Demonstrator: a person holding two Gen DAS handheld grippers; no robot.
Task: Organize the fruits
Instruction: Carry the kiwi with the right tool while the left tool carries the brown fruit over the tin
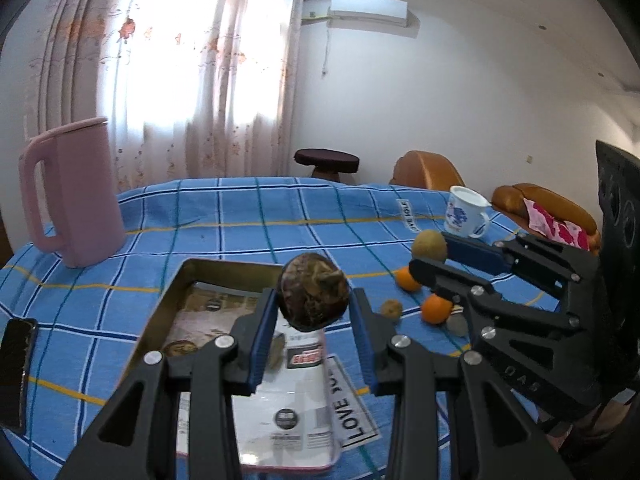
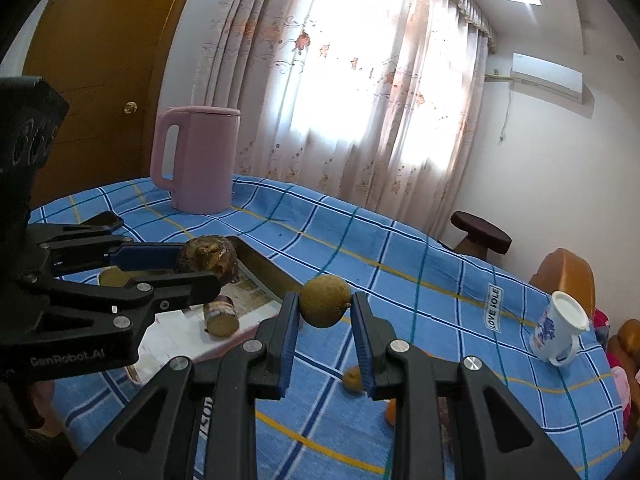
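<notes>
My left gripper (image 1: 313,300) is shut on a dark purple-brown round fruit (image 1: 313,295) and holds it above the metal tray (image 1: 176,292); it also shows in the right wrist view (image 2: 208,258). My right gripper (image 2: 325,304) is shut on a green-brown kiwi-like fruit (image 2: 325,301), held above the blue checked cloth; it also shows in the left wrist view (image 1: 430,245). Two oranges (image 1: 408,279) (image 1: 436,309) and a small brown fruit (image 1: 391,309) lie on the cloth. A cut brownish piece (image 2: 221,317) lies in the tray.
A pink jug (image 1: 78,196) stands at the back left of the table. A white mug with blue print (image 1: 466,211) stands at the far right. A dark phone (image 1: 16,364) lies near the left edge. A stool (image 1: 326,162) and brown chairs stand beyond the table.
</notes>
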